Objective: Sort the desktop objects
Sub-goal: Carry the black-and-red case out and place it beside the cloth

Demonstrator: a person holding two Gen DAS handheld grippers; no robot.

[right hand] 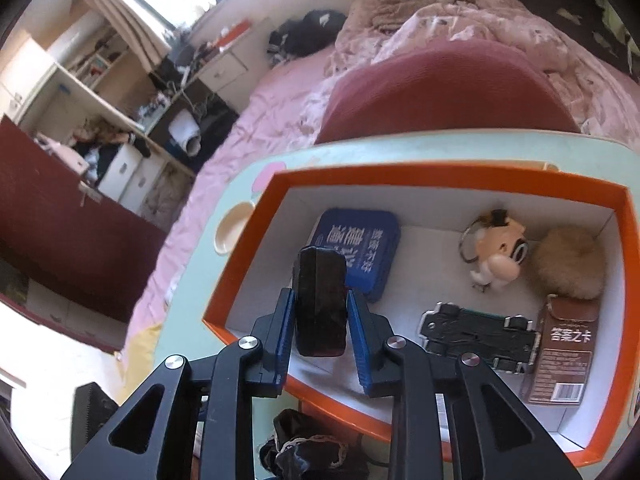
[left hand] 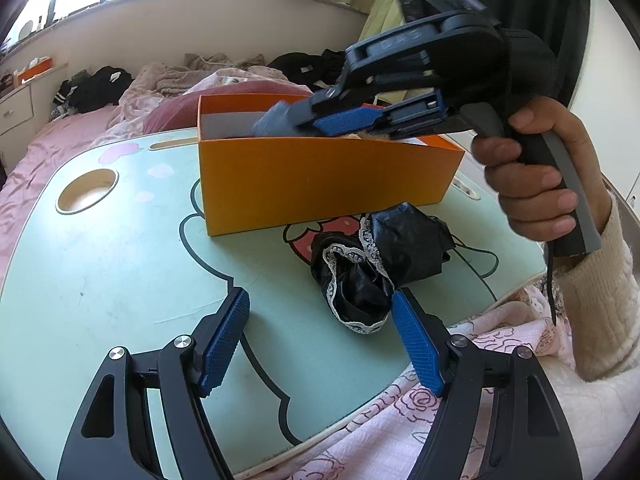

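Observation:
An orange box [left hand: 320, 176] stands on the green lap table [left hand: 120, 248]. My right gripper [right hand: 320, 316] is shut on a black block [right hand: 320, 304] and holds it over the box's left part [right hand: 248, 256]; it also shows in the left wrist view [left hand: 304, 120] above the box. Inside the box lie a blue tin [right hand: 360, 248], a doll keychain [right hand: 500, 252], a tan pompom [right hand: 568, 264], a toy car turned underside up [right hand: 480, 332] and a brown card pack [right hand: 564, 348]. My left gripper [left hand: 320, 340] is open and empty, just in front of a black folded umbrella with lace trim [left hand: 376, 264].
The table sits on a bed with pink bedding [left hand: 52, 148] and a dark red cushion [right hand: 448, 92]. A round cup hole [left hand: 88, 190] is at the table's left. Shelves and drawers [right hand: 132, 128] stand beyond the bed. The umbrella also shows below the box [right hand: 312, 448].

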